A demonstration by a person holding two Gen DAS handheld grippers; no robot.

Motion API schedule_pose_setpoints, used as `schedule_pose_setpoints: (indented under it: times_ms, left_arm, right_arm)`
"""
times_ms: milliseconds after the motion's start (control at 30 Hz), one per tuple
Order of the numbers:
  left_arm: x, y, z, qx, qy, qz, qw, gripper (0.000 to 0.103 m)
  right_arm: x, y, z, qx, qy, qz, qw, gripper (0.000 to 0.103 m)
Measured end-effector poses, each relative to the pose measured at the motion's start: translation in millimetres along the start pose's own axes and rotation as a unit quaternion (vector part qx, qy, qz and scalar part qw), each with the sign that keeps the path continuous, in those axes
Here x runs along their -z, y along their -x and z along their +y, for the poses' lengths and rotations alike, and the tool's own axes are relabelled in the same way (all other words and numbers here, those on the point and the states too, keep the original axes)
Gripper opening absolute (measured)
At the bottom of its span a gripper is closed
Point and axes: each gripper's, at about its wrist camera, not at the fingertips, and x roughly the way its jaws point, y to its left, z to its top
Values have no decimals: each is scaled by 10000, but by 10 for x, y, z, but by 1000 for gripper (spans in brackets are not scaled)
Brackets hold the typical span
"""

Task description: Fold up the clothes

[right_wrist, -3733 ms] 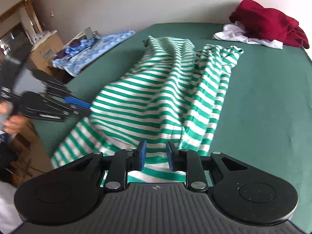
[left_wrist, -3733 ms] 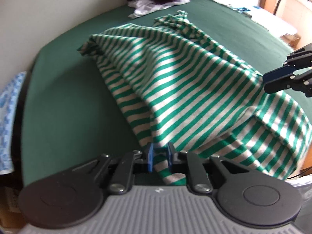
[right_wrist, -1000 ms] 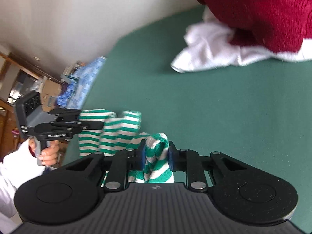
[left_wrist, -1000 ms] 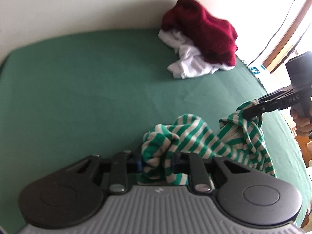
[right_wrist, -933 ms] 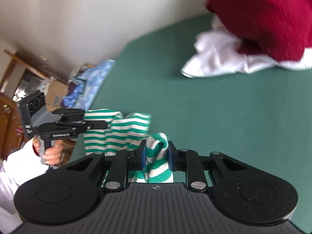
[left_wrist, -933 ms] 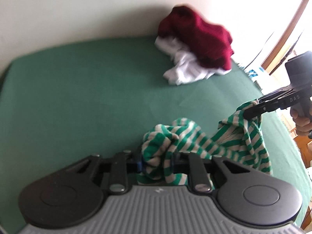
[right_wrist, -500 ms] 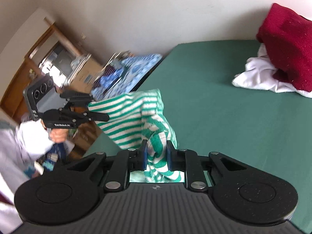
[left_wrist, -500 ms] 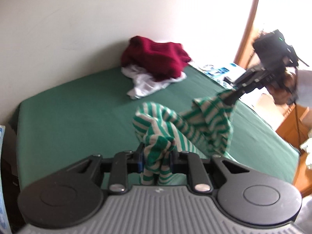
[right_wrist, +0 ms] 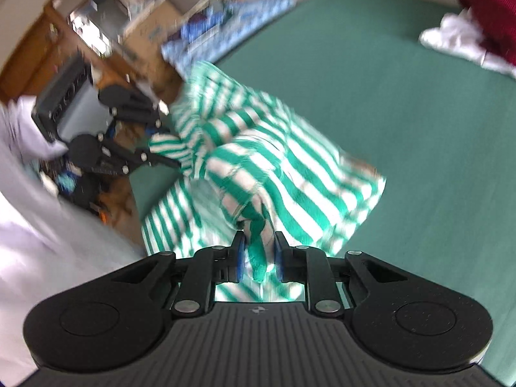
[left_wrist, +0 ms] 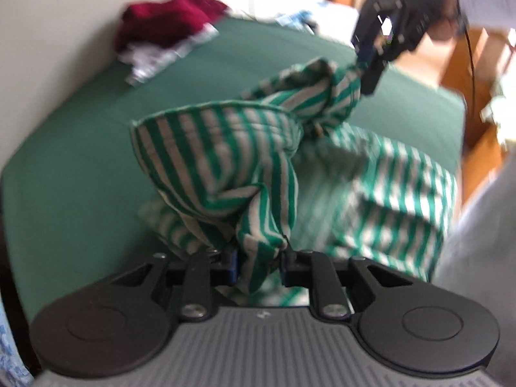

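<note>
At the bottom of each view, the left gripper [left_wrist: 259, 266] and right gripper [right_wrist: 257, 259] each pinch a bunched edge of the striped shirt [left_wrist: 225, 164], held up over the green bed [left_wrist: 80, 148]. Motion blur hides its shape, but it looks twisted; pull the 2 corners apart, level, before lowering. Upper left, a red sweater [left_wrist: 164, 22] waits.

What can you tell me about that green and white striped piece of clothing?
The striped garment looks like soft knit cloth with green and white bands. It is bunched and twisted, lifted above the green surface, its lower part hanging down. The left tool pinches one gathered end and the right tool another. The pictures are blurred, so sleeves or collar cannot be made out.
</note>
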Motion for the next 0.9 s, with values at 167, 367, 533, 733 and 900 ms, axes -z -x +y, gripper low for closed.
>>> schedule_pose_setpoints:
  times_ms: [167, 367, 533, 733, 900]
  left_arm:
    - [130, -130, -249, -25, -603, 230, 9979, 21]
    - [107, 172, -254, 183, -968, 383, 9944, 33]
    - [-58, 580, -156, 315, -847, -112, 9958, 46]
    - [-268, 285, -18, 414, -342, -547, 9971, 37]
    - [-131, -179, -192, 827, -248, -145, 9962, 38]
  right_arm:
    - [255, -301, 81, 270, 50, 300, 9992, 23]
    - [230, -145, 285, 262, 149, 275, 9992, 41]
    - [146, 282, 424, 184, -74, -745, 9970, 41]
    - [90, -149, 317, 897, -620, -1113, 9878, 28]
    - [273, -386, 358, 904, -830, -847, 9888, 20]
